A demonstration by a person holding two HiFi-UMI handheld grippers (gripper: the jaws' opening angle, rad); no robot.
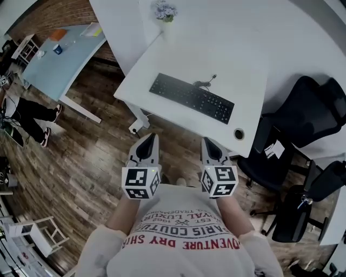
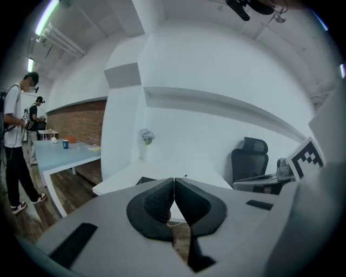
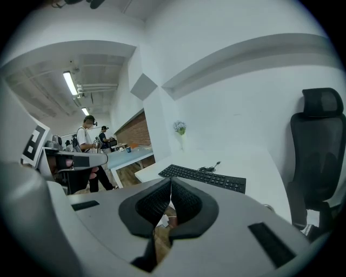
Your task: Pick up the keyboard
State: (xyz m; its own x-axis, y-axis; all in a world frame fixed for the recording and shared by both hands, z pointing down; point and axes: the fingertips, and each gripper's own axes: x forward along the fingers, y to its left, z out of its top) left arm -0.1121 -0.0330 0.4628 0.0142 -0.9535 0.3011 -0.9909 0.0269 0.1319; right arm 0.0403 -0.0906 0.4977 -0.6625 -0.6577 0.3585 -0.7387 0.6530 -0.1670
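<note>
A black wired keyboard [image 1: 192, 98] lies slanted on a white desk [image 1: 184, 59], close to the desk's near edge. The right gripper view shows the keyboard [image 3: 204, 177] ahead with its cable curled behind it. Only a corner of the keyboard [image 2: 145, 180] peeks over the jaws in the left gripper view. My left gripper [image 1: 147, 142] and right gripper [image 1: 210, 145] hang side by side over the wooden floor, short of the desk. Both are shut, jaws pressed together with nothing between them.
A small flower vase [image 1: 165, 11] stands at the desk's far side. A round cable hole [image 1: 239, 133] sits near the desk's right corner. Black office chairs [image 1: 305, 116] crowd the right. A light blue table [image 1: 57, 57] and a standing person [image 2: 15, 142] are to the left.
</note>
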